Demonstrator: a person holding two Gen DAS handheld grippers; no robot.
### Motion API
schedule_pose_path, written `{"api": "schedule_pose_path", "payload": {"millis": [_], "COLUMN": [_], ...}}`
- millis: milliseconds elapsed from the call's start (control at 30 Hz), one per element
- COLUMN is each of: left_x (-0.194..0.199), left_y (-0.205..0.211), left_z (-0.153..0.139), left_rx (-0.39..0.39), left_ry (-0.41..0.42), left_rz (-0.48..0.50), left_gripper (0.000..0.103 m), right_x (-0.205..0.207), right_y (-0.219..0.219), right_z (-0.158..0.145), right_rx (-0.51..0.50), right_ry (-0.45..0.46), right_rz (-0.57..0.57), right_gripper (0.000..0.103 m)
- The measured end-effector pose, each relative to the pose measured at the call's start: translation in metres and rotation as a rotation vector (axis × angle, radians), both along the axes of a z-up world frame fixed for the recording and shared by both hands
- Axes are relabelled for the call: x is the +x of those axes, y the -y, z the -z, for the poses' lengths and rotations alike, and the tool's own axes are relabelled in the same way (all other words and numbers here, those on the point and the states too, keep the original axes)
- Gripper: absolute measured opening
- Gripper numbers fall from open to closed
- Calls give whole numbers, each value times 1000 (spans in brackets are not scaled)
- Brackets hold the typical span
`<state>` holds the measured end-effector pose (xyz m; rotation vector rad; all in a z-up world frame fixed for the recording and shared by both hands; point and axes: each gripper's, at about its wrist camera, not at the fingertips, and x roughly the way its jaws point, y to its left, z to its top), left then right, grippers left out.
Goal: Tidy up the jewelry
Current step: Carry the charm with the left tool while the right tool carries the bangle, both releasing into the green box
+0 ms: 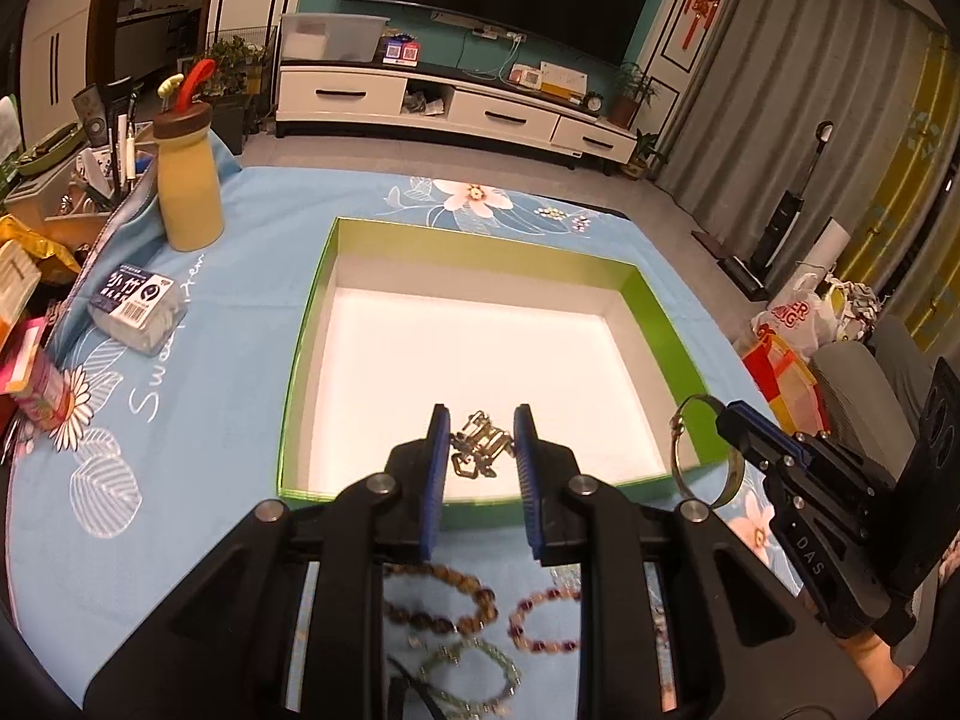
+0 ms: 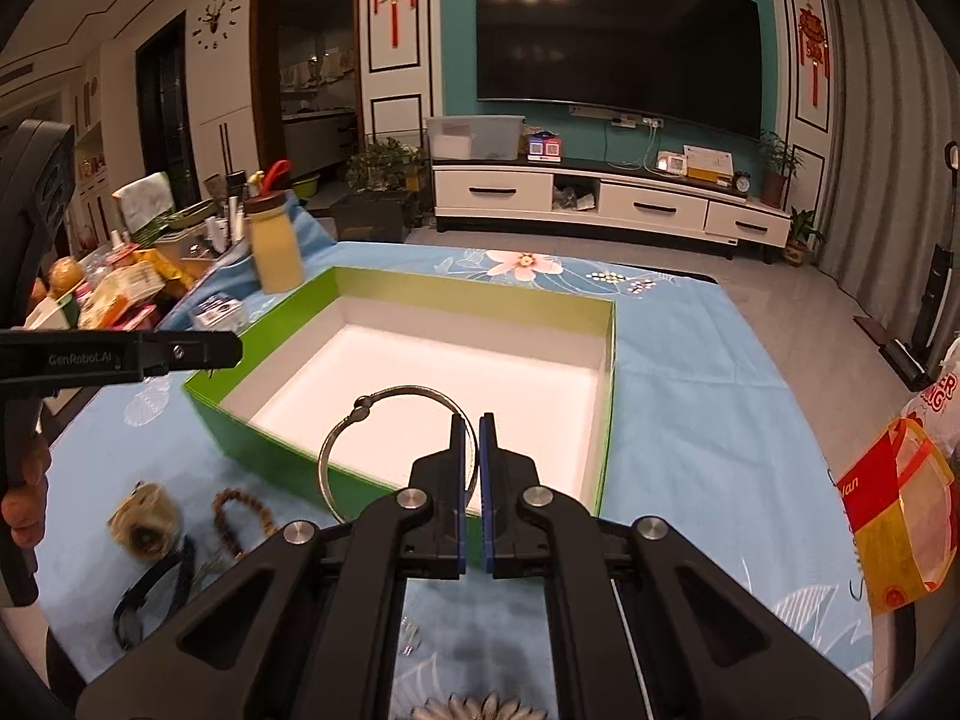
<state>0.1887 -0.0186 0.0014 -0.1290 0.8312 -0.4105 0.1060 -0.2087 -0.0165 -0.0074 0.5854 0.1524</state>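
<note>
A green box [image 1: 657, 315] with a white floor lies open on the blue cloth; it also shows in the right wrist view [image 2: 606, 360]. My left gripper [image 1: 481, 441] is over the box's near edge, its blue pads partly apart around a gold chain piece [image 1: 480, 444]; I cannot tell if they pinch it. My right gripper [image 2: 471, 438] is shut on a thin silver bangle [image 2: 360, 414], held above the box's near right corner; the bangle also shows in the left wrist view [image 1: 690, 420]. Bead bracelets [image 1: 444, 600] lie on the cloth in front of the box.
A yellow bottle [image 1: 189, 180] and a tissue pack [image 1: 138, 306] stand left of the box, with clutter [image 1: 36, 276] beyond the cloth's left edge. Brown beads [image 2: 240, 516], a tape roll [image 2: 144, 519] and a black band [image 2: 150, 594] lie near the box's front left.
</note>
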Motion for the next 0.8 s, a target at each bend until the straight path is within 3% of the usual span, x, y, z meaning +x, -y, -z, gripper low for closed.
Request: {"api": "schedule_pose_path", "payload": {"millis": [433, 533, 600, 800], "left_x": [51, 50, 46, 20], "left_y": [4, 3, -2, -20], "left_z": [30, 27, 22, 9], "left_rx": [37, 38, 34, 30], "left_ry": [-86, -78, -61, -22], "left_rz": [-42, -58, -74, -100], "left_gripper": [22, 34, 47, 59], "right_x": [54, 57, 53, 31], "right_y": [0, 4, 9, 21], "right_z": [22, 21, 18, 8], "right_rx": [-20, 4, 25, 43], "right_ry": [-88, -88, -78, -59], "right_rz": [46, 69, 80, 91], "right_gripper": [6, 17, 18, 25]}}
